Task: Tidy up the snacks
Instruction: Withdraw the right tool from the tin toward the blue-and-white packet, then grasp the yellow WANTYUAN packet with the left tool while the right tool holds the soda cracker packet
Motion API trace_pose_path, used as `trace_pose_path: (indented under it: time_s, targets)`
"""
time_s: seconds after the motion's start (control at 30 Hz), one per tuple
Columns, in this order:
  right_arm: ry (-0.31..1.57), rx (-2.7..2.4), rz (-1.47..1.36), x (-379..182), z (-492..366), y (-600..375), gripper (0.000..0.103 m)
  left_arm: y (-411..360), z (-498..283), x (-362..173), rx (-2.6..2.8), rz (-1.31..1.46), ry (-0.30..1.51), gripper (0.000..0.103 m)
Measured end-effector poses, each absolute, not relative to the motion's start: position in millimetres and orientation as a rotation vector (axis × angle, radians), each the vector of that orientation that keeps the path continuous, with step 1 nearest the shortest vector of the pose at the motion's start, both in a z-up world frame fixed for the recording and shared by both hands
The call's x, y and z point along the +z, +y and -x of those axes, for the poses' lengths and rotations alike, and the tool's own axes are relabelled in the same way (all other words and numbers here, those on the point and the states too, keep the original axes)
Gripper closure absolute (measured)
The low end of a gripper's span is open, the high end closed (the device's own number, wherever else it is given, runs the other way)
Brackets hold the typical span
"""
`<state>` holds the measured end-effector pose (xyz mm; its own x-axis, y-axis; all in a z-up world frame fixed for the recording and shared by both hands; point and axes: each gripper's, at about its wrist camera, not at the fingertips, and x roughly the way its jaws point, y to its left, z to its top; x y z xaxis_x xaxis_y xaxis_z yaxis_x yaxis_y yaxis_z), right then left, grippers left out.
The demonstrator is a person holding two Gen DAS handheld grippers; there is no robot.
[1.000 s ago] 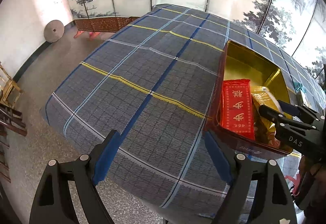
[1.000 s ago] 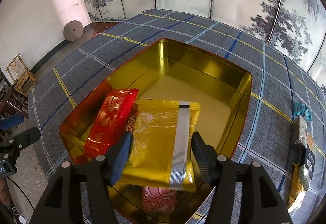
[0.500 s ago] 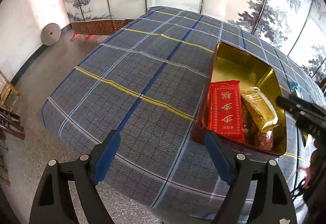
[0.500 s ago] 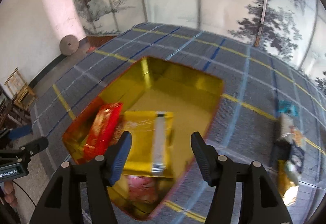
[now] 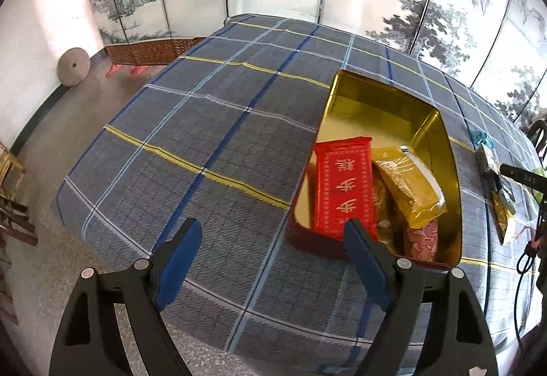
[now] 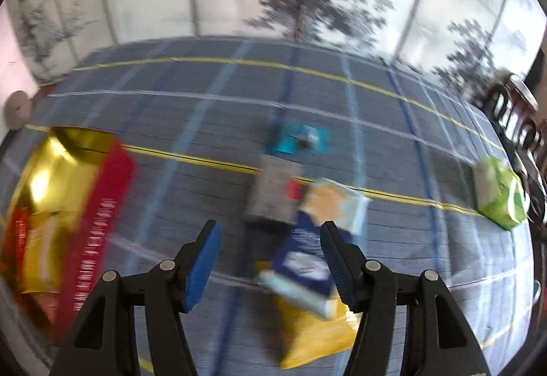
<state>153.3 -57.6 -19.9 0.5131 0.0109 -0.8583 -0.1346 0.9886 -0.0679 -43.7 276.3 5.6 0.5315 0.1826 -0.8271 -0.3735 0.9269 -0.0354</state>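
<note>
In the tin [image 5: 441, 150]: red packet [image 5: 343, 186], gold packet [image 5: 408, 188].

free: bare tablecloth [image 5: 212, 143] left of tin [image 5: 441, 143] | blocked: snack packets [image 6: 301, 239] clustered right of tin

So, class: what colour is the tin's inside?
Gold; the tin shows best in the left wrist view.
</note>
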Motion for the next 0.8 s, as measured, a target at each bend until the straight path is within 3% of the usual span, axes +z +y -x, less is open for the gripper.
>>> trace_pose_path:
  time_s: [0.3,0.67,0.8]
  targets:
    - [1.187,0.070,-0.027,-46,-185,-95,0.041,265,34,8,0.324,0.210,0.958,0.021]
    - [1.211,0.075,-0.025,-56,-202,-94,0.039,252,24,8,0.313,0.190,0.972,0.021]
    - [1.194,0.093,-0.021,-56,-198,-97,0.043,243,19,10,0.301,0.181,0.974,0.021]
